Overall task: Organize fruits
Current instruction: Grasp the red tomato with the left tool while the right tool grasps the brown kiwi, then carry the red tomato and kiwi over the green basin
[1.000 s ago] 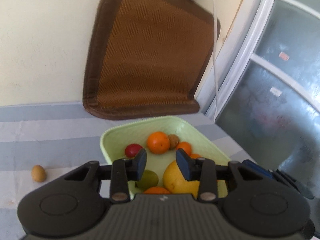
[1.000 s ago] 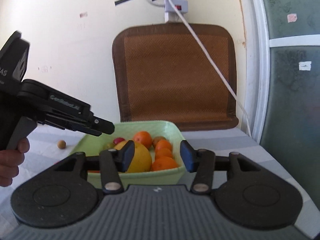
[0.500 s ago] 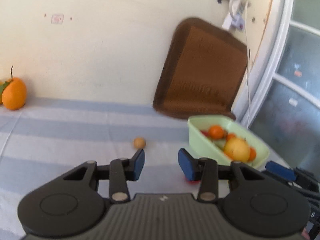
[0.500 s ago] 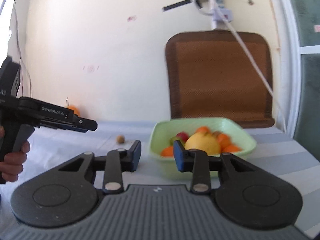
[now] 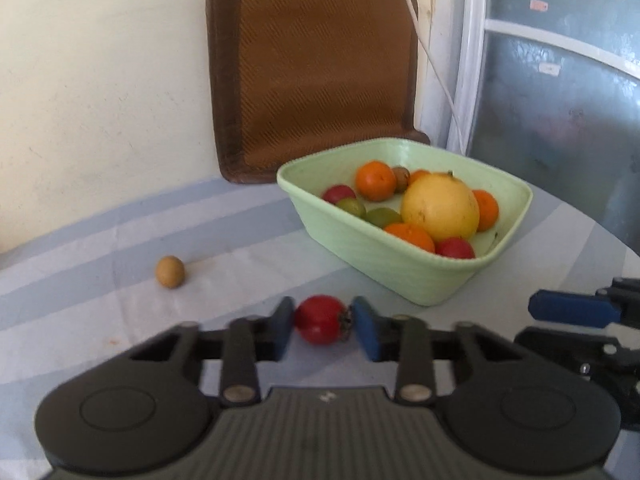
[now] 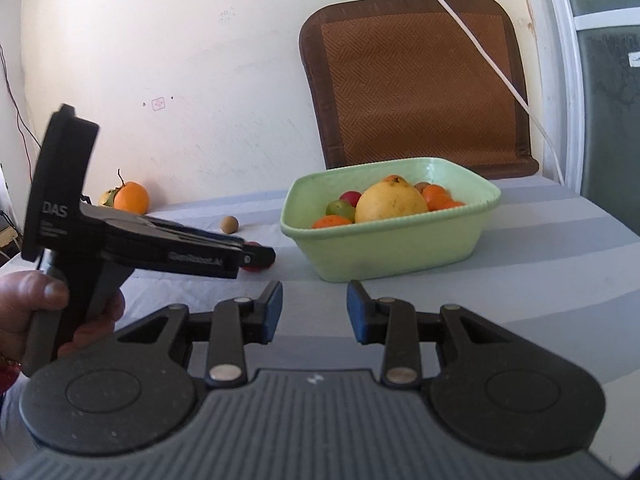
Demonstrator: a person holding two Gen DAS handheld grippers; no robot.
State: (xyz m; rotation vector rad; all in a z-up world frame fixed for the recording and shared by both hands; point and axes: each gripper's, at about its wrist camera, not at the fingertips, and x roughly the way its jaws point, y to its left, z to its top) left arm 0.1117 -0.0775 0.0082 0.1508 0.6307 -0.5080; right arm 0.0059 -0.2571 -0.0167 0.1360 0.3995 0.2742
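Observation:
A small red fruit (image 5: 320, 322) lies on the striped cloth in front of the green basket (image 5: 400, 276). My left gripper (image 5: 323, 309) is shut on it, with a pad pressed against each side. The right wrist view shows the left gripper (image 6: 260, 258) low over the cloth, with a little of the red fruit (image 6: 256, 269) under its tips. My right gripper (image 6: 314, 300) stands open and empty, just short of the basket (image 6: 400, 248). A big yellow citrus (image 5: 440, 208), oranges and small red and green fruits fill the basket.
A small brown fruit (image 5: 170, 272) lies on the cloth left of the basket. An orange with a leaf (image 6: 131, 198) sits by the wall at far left. A brown mat (image 5: 312, 68) leans on the wall behind the basket. A glass door is at the right.
My left gripper swung away from above the basket, came down to the cloth and shut on the red fruit. My right gripper drew back from the basket and its jaws narrowed.

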